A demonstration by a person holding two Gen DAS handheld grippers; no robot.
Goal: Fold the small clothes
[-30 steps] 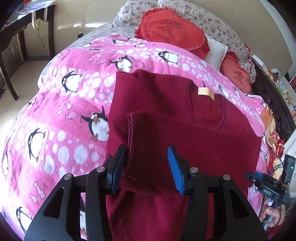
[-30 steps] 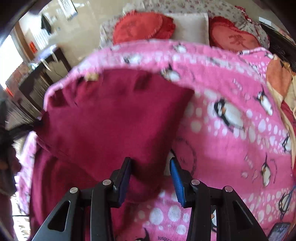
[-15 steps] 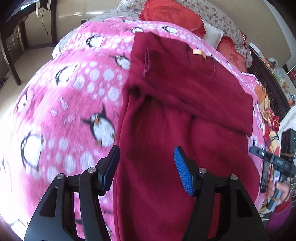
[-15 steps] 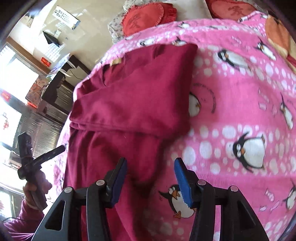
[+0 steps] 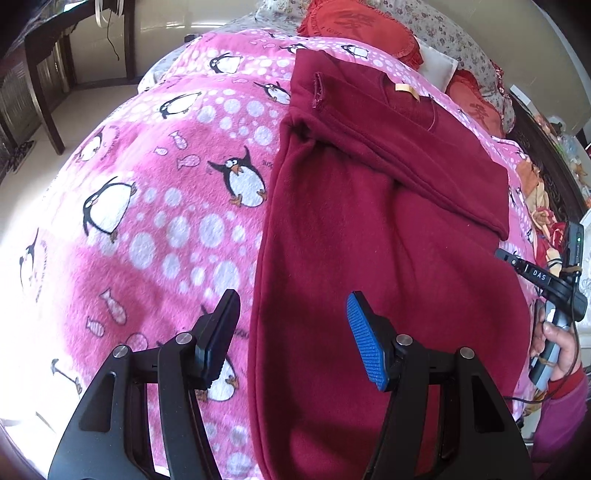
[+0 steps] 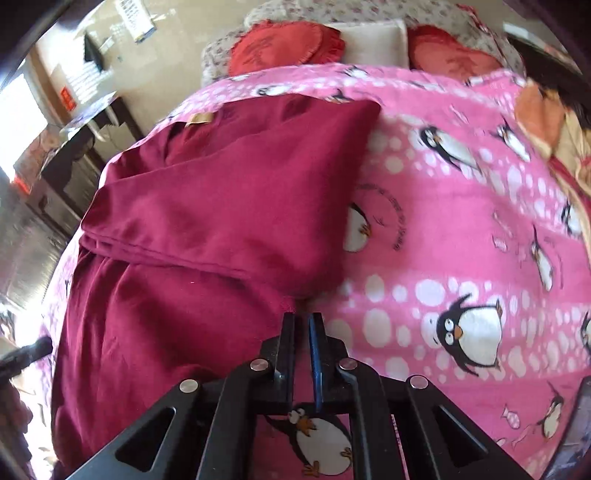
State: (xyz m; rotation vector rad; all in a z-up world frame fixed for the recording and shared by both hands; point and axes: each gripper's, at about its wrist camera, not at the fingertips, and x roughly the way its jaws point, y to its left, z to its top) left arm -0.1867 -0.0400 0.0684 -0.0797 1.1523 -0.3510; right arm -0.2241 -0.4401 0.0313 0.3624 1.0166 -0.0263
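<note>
A maroon garment lies flat on the pink penguin blanket, collar and tan label at the far end. Its top part is folded down over the body. My left gripper hovers open over the garment's left edge, one finger above the blanket and the blue pad above the cloth. My right gripper is shut on the garment's right edge, just below the folded flap's corner. It also shows in the left wrist view as the right gripper, held by a hand.
Red round cushions and floral pillows lie at the head of the bed. A dark wooden desk stands on the floor to the left. An orange patterned cloth lies at the blanket's right side.
My left gripper drew back along the garment's left edge toward the near end and opened wider. My right gripper's jaws closed at the right edge.
</note>
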